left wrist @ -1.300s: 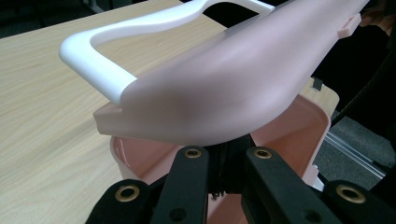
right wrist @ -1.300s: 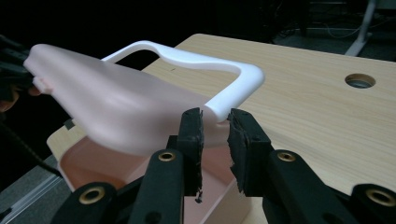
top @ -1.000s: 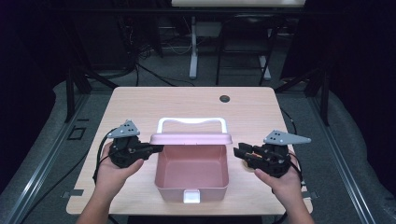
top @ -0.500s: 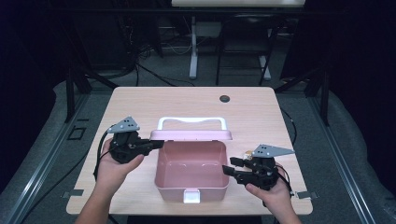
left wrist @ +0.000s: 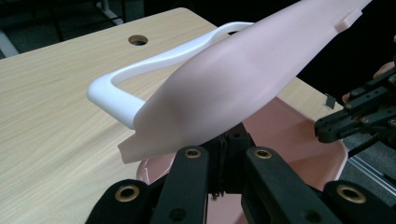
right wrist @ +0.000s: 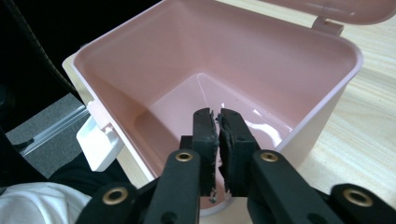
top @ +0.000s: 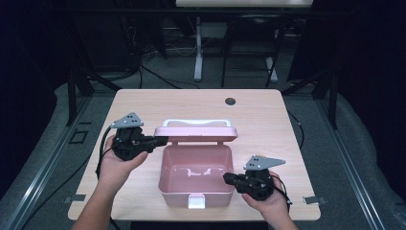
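A pink plastic box [top: 178,193] stands open on the table, empty inside [right wrist: 187,100]. Its pink lid [top: 196,132], with a white handle [top: 196,122], is tilted up at the back. My left gripper [top: 160,140] is shut on the lid's left corner; the lid [left wrist: 252,79] hides the jaw tips [left wrist: 229,140]. My right gripper [top: 226,178] sits at the box's front right wall. Its jaws have just been closing and now stand shut, with nothing between them, tips [right wrist: 214,116] over the box's interior. A white latch [top: 195,201] hangs on the front wall.
The wooden table [top: 268,120] has a round cable hole [top: 230,101] near its far edge. Dark floor, cables and stand legs surround it. Bare tabletop lies behind and on both sides of the box.
My right gripper moved toward the person and down to the box's front right corner, and its jaws closed. The left gripper and lid barely moved.
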### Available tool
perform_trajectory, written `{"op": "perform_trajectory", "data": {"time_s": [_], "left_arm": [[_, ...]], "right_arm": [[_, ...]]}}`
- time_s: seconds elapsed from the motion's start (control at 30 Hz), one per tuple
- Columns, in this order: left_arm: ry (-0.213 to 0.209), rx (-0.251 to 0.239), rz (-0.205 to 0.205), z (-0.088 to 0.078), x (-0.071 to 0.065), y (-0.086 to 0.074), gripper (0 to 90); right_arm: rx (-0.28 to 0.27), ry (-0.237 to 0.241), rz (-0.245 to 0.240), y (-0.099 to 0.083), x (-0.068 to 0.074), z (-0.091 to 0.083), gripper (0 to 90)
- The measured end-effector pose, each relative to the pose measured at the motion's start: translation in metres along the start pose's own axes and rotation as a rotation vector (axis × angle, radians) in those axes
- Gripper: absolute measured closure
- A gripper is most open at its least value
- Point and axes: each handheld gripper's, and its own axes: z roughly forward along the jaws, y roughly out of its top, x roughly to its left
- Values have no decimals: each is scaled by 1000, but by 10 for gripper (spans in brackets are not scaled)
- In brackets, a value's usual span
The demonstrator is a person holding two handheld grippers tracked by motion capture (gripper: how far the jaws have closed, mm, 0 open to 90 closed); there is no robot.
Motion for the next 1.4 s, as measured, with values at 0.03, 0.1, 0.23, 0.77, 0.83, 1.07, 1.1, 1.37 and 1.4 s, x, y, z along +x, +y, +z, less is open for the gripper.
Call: {"op": "perform_trajectory", "data": {"time_s": [0.03,0.1,0.23,0.77,0.83,1.07,1.1,1.37,1.4], "left_arm": [[0,0,0,0,0,0,896],[3,2,2,0,1,1,896],[4,-4,-5,1,2,2,896],[7,-8,-15,4,9,6,896],[6,-9,-14,4,10,7,896],[11,-5,-7,7,10,8,896],[15,-4,-7,7,10,9,896],[15,-8,-9,9,11,10,896],[17,-9,-9,9,12,10,896]], "right_arm": [[0,3,-1,0,0,1,877],[4,4,-6,-1,1,2,891],[23,9,-19,-4,5,7,898],[73,15,-38,-11,12,18,900],[68,16,-34,-12,12,18,900],[64,13,-31,-13,13,19,900],[64,12,-32,-13,14,19,900],[72,23,-39,-14,17,22,900],[70,25,-36,-14,17,22,900]]}}
